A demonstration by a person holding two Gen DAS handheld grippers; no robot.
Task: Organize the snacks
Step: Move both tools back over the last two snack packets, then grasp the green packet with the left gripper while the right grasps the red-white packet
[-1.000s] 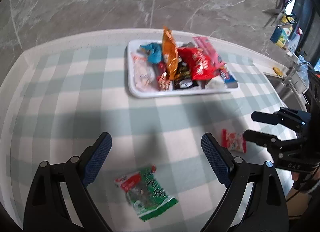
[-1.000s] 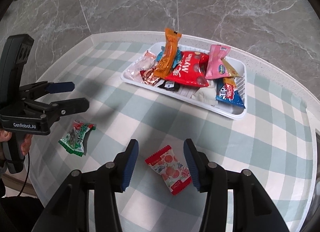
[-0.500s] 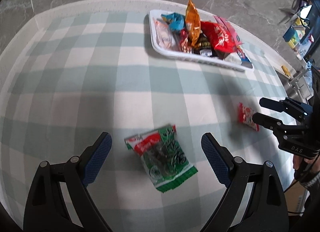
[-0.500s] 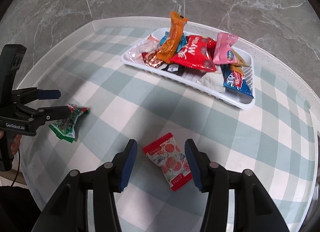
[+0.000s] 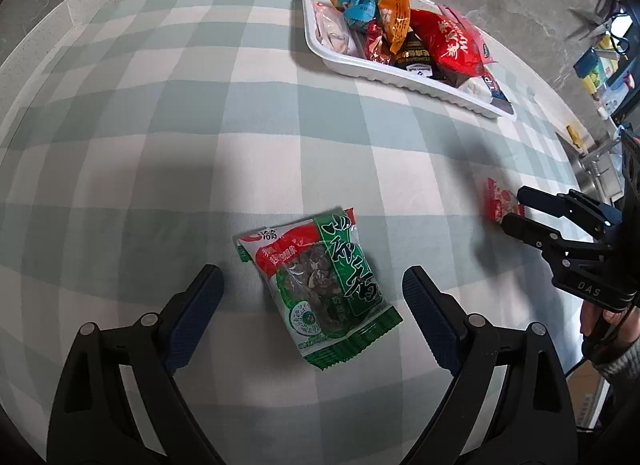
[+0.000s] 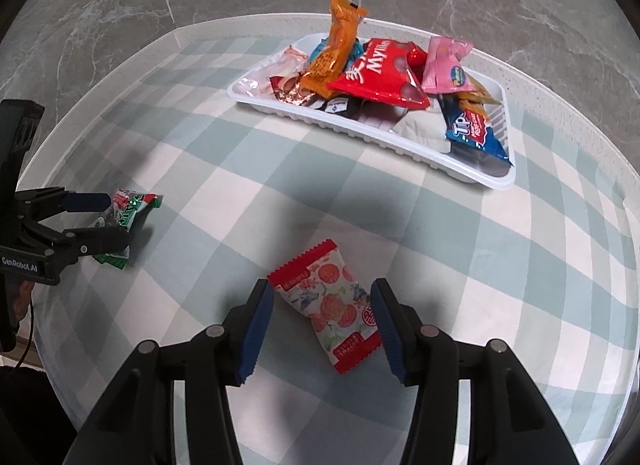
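A green and red snack packet (image 5: pixel 320 281) lies flat on the checked tablecloth. My left gripper (image 5: pixel 310 277) hangs over it, open wide, with a blue pad on either side and clear of it. A red and white fruit-print packet (image 6: pixel 332 313) lies between the pads of my right gripper (image 6: pixel 322 289). Its jaws are opening and do not press on the packet. Further back, the white tray (image 6: pixel 360 133) holds several snack packets in a heap. The left wrist view also shows the right gripper (image 5: pixel 516 207) at the fruit-print packet (image 5: pixel 498 201). From the right wrist I see the left gripper (image 6: pixel 116 219) over the green packet (image 6: pixel 128 209).
The round table has a pale rim, and grey marble floor lies beyond it. The tray (image 5: pixel 400 69) sits near the far edge. A cluttered shelf (image 5: pixel 608 57) stands off to the right. A hand (image 5: pixel 608 321) holds the right gripper's handle.
Both grippers have sunk toward the cloth. The left one has come over the green packet, which now lies between its fingers. The right jaws stand a little wider around the fruit-print packet.
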